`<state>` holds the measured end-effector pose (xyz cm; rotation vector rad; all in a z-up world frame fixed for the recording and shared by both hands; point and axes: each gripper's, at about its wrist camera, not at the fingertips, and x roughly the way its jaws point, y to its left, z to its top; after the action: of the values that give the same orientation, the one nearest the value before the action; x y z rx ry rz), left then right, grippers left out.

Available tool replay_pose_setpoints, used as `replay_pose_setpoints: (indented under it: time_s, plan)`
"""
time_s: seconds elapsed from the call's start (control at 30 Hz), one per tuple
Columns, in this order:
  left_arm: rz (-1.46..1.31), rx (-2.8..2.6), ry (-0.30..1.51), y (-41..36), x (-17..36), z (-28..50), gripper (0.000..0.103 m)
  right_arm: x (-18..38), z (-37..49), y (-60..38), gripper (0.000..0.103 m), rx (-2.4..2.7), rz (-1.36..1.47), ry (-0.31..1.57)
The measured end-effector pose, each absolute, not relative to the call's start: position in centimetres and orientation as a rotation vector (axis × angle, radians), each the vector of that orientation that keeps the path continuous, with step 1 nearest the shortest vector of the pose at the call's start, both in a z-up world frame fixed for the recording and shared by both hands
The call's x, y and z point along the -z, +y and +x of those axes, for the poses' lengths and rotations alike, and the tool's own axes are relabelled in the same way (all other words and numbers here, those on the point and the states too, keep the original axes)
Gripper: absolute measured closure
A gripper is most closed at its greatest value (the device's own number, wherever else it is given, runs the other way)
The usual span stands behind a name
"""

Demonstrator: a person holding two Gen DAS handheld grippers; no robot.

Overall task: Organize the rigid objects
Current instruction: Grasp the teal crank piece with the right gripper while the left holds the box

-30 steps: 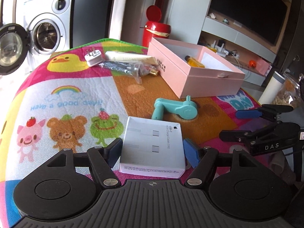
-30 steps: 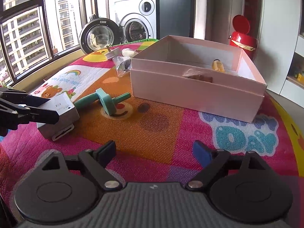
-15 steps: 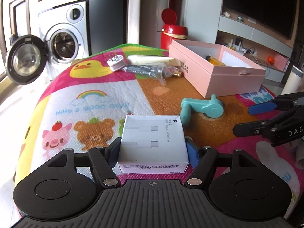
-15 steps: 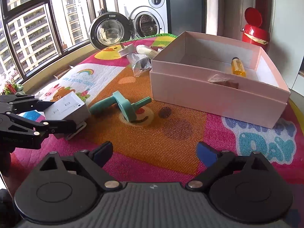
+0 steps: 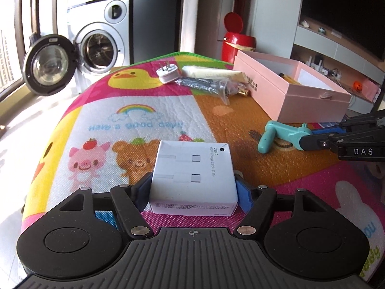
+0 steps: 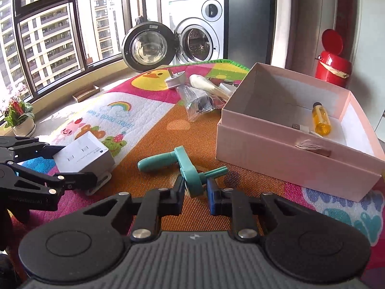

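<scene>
My left gripper (image 5: 193, 187) is shut on a white USB-C cable box (image 5: 193, 168), held just above the colourful mat; both also show in the right wrist view, the box (image 6: 83, 155) at the left. My right gripper (image 6: 196, 193) is closed around the disc of a teal crank-shaped tool (image 6: 185, 168) lying on the orange part of the mat; the tool shows in the left wrist view (image 5: 279, 136) with the right gripper's fingers (image 5: 312, 141) on it. An open pink box (image 6: 288, 154) holds a yellow bottle (image 6: 321, 119) and a small packet.
A white plug (image 5: 167, 73), a cream tube (image 5: 211, 72) and a clear bag of metal parts (image 5: 211, 84) lie at the mat's far end beside the pink box (image 5: 300, 96). A washing machine with open door (image 6: 146, 47) and a red bin (image 6: 333, 65) stand behind.
My left gripper closed on the white box and lifted it slightly. My right gripper moved forward to the teal tool and closed around its disc.
</scene>
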<state>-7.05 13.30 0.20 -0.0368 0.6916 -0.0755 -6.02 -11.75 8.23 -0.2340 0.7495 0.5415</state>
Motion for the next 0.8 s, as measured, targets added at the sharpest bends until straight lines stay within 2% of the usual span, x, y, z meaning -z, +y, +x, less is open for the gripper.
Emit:
replay_pose_setpoints:
  time_s: [0.13,0.17,0.23,0.3,0.37,0.5,0.8]
  plan:
    - [-0.052,0.077,0.682,13.6,-0.2,-7.1,0.029,-8.0,-6.8,-14.5,0.084,-0.465,-0.417,0.700]
    - [-0.049,0.076,0.681,13.5,-0.2,-7.2,0.029,-8.0,-6.7,-14.8,0.080,-0.406,-0.459,0.673]
    - [-0.037,0.069,0.680,13.3,-0.2,-7.2,0.028,-8.1,-6.2,-15.5,0.065,-0.234,-0.533,0.608]
    - [-0.030,0.063,0.680,13.1,-0.2,-7.2,0.028,-8.9,-5.9,-16.1,0.041,-0.156,-0.470,0.575]
    - [-0.023,0.060,0.679,13.0,-0.2,-7.2,0.028,-9.8,-5.9,-16.5,0.029,-0.199,-0.311,0.596]
    - [-0.023,0.055,0.675,12.9,-0.1,-7.2,0.028,-9.7,-6.5,-13.7,0.027,-0.280,-0.175,0.624]
    - [-0.031,0.055,0.667,13.1,-0.1,-7.4,0.028,-6.5,-9.0,-4.8,0.027,-0.348,-0.558,0.502]
